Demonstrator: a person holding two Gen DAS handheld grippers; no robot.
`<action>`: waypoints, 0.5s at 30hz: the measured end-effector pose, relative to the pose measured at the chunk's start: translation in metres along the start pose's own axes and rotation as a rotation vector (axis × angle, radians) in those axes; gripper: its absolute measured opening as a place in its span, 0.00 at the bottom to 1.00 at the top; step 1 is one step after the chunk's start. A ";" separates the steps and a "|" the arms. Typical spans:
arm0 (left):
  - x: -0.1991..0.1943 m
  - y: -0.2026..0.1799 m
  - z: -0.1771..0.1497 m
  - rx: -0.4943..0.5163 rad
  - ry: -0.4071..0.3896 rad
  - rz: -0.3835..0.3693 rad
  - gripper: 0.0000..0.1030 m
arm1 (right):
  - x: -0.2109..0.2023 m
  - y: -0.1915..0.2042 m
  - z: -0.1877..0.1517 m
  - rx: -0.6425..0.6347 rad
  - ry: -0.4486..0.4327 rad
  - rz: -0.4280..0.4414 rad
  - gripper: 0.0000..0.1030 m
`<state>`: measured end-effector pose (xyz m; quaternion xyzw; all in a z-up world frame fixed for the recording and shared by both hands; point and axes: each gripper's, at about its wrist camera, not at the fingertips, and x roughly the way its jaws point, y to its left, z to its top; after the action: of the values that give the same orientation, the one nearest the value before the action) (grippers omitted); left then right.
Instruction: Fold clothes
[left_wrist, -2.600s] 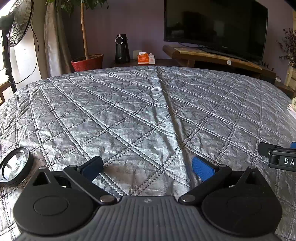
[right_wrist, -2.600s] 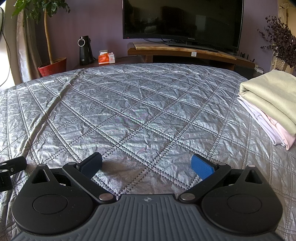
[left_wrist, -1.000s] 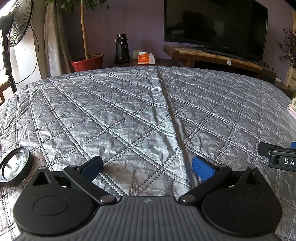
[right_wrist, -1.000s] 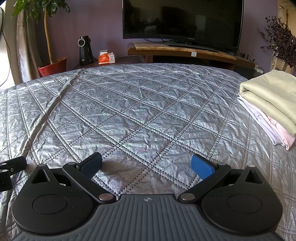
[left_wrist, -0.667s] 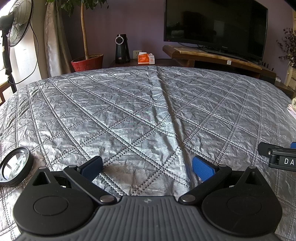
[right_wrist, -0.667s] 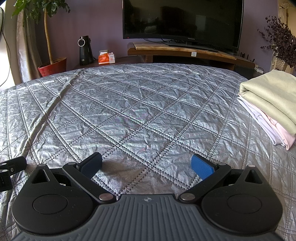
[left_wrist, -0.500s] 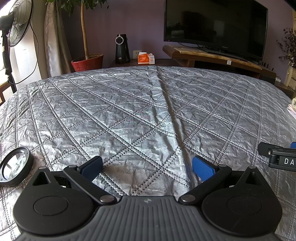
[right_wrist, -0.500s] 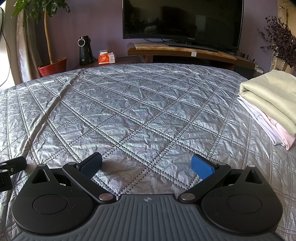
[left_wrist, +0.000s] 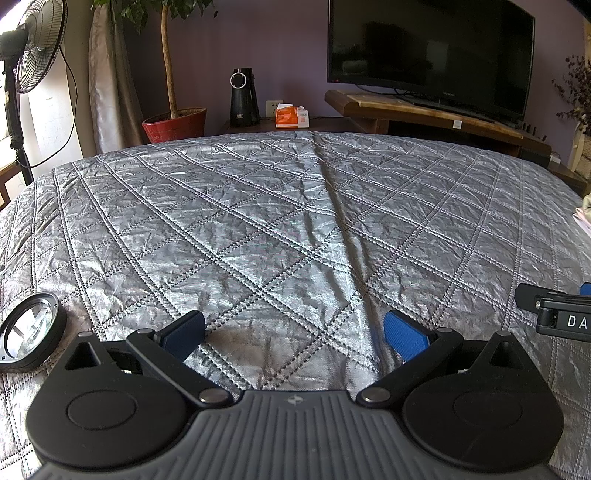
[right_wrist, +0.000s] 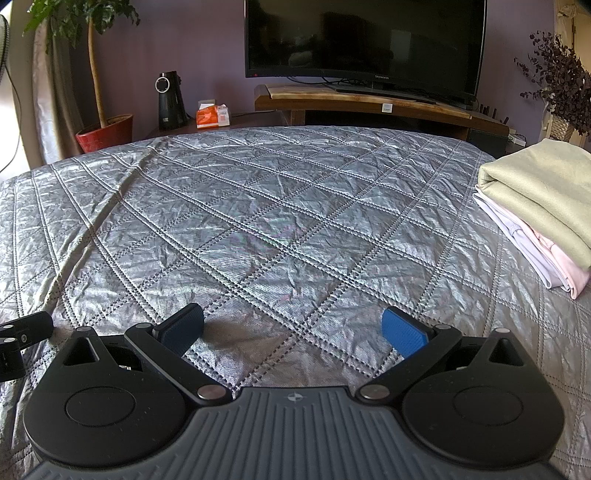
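Nothing moved; both tongs (left_wrist: 294, 334) (right_wrist: 292, 330) gape over bare quilt (right_wrist: 280, 221)

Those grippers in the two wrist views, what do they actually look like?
Both look alike. The left gripper and the right gripper each have a grey ribbed body, two round black discs, black link arms with silver pivot pins, and blue textured finger pads. A small compass-like mark sits on the grey body. No cables, hands or sleeves show.
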<state>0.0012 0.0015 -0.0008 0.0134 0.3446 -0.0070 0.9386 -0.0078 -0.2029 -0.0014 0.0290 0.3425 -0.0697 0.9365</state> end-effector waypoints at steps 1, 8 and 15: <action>0.000 0.001 0.000 0.000 0.000 0.000 1.00 | 0.000 0.000 0.000 0.000 0.000 0.000 1.00; 0.001 0.006 0.000 0.000 0.000 -0.001 1.00 | 0.000 0.000 0.000 0.000 0.000 0.000 1.00; 0.001 0.007 0.000 0.000 0.000 -0.001 1.00 | 0.000 0.000 0.000 0.000 0.000 0.000 1.00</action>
<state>0.0016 0.0088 -0.0014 0.0133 0.3446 -0.0073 0.9386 -0.0077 -0.2028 -0.0015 0.0291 0.3425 -0.0698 0.9365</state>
